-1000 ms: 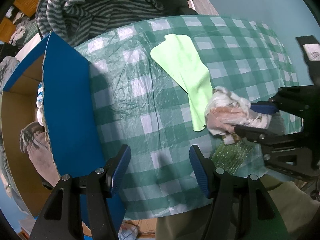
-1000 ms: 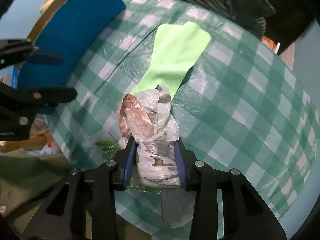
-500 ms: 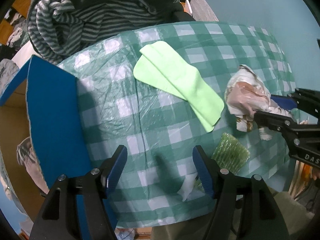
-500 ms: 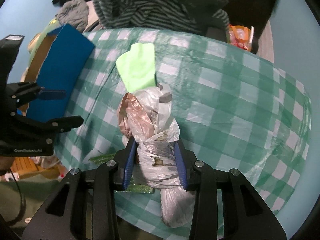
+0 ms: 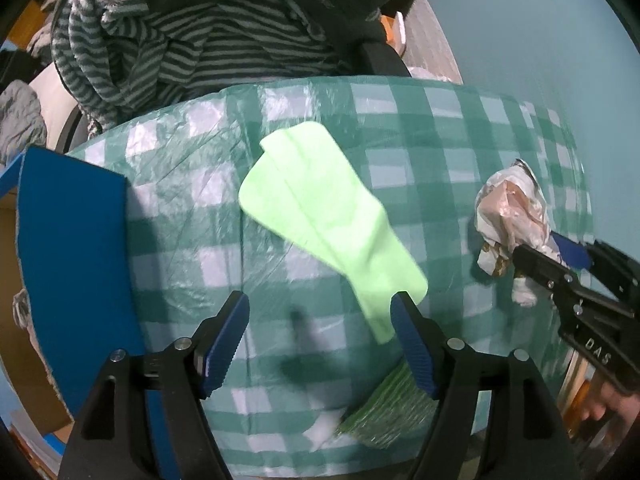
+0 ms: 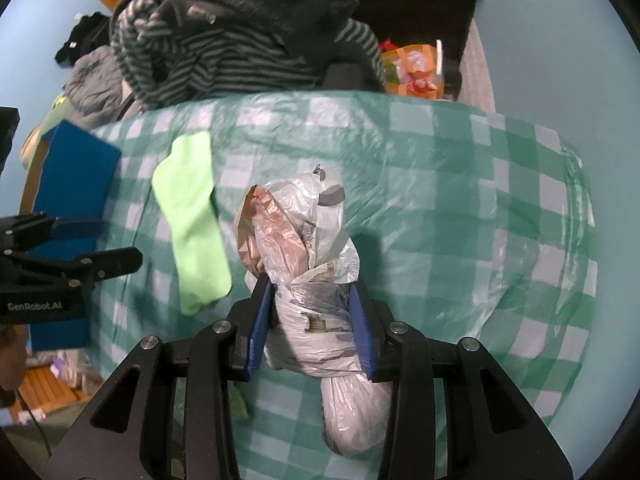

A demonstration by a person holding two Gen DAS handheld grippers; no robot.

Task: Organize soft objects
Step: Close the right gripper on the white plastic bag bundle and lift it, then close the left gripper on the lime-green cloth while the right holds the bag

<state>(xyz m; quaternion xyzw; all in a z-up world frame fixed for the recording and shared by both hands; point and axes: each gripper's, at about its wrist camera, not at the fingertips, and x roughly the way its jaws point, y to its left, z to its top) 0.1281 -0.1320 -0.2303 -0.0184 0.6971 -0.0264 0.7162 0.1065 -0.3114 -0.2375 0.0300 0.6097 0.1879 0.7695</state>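
Nearest in the right wrist view, the right claw (image 6: 312, 320) is clamped on a bundle of crumpled plastic bags (image 6: 308, 280), its blue pads pressing the bundle's knotted waist from both sides. The bundle is whitish and translucent with grey and brown printed marks too creased to read, a pinkish-tan bag bulging at its upper left, and a rounded tied end hanging below the pads. It is held above the desk (image 6: 460, 200), which wears a green-and-white checked plastic cover.

In the left wrist view, the left claw (image 5: 320, 344) stands wide apart with nothing between its blue pads, over the desk's near part. Just by its right pad lies a flat, ribbed green packet (image 5: 384, 412), partly blurred. Beyond the pads, a light green cloth (image 5: 324, 220), folded long with a seam down its middle, lies flat and diagonal on the checked cover.

The left claw's body reads "GenRobot.AI" in the right wrist view; the right claw's body shows "DAS" in the left wrist view.

At the desk's left edge stands a cardboard box with a blue flap (image 5: 72, 248). Farthest back, a striped grey garment (image 5: 168, 52) is heaped behind the desk, with a small label whose writing is unreadable, and an orange bag (image 6: 412, 68) sits beside it.
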